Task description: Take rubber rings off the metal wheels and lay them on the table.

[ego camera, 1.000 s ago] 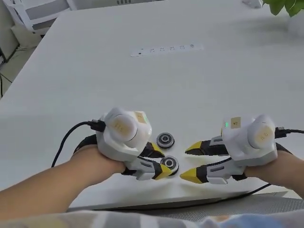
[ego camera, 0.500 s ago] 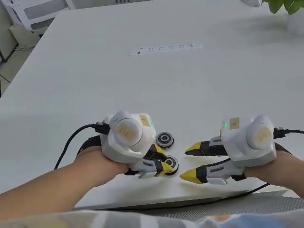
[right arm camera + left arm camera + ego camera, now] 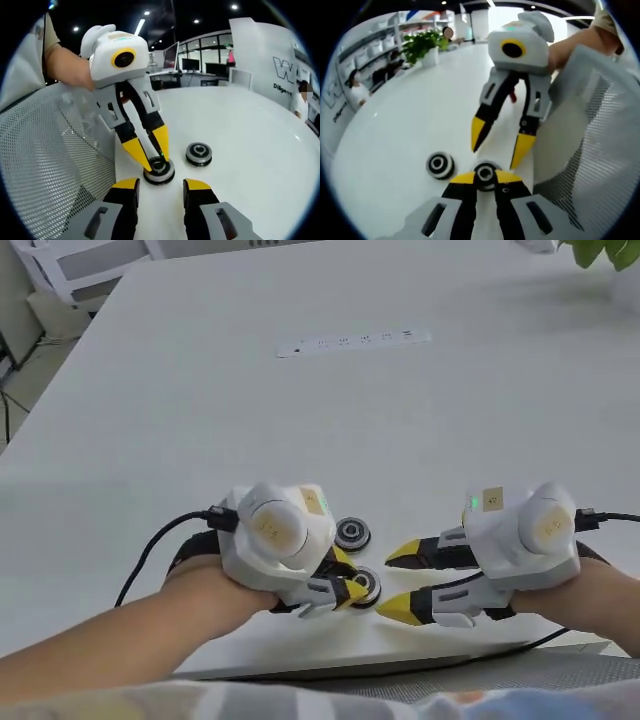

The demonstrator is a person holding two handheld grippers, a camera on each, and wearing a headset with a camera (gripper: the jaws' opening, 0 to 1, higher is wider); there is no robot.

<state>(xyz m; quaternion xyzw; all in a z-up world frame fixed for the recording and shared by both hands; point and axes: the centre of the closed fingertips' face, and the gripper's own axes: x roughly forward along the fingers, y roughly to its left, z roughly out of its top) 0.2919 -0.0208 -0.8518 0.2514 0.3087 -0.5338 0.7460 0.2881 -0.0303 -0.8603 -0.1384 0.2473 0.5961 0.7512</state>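
Near wheel (image 3: 360, 585) lying flat (axle up) by the table (image 3: 300, 420)'s near edge, left gripper (image 3: 347, 575) clamping it. Far wheel (image 3: 352, 533) lying just beyond. Right gripper (image 3: 390, 582) hovering, jaws apart; table stretching open farther off.

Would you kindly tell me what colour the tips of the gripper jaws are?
Yellow, on black jaws; clearest on the right gripper, left gripper view.

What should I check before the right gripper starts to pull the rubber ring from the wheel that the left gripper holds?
1. Left gripper shut on near wheel: ok.
2. Right gripper open: ok.
3. Near wheel ahead of the right jaws, centred: ok.
4. Rubber ring on near wheel: ok, dark band around it.
5. Second wheel apart from both grippers: ok.
6. Hold firm enough: cannot tell.
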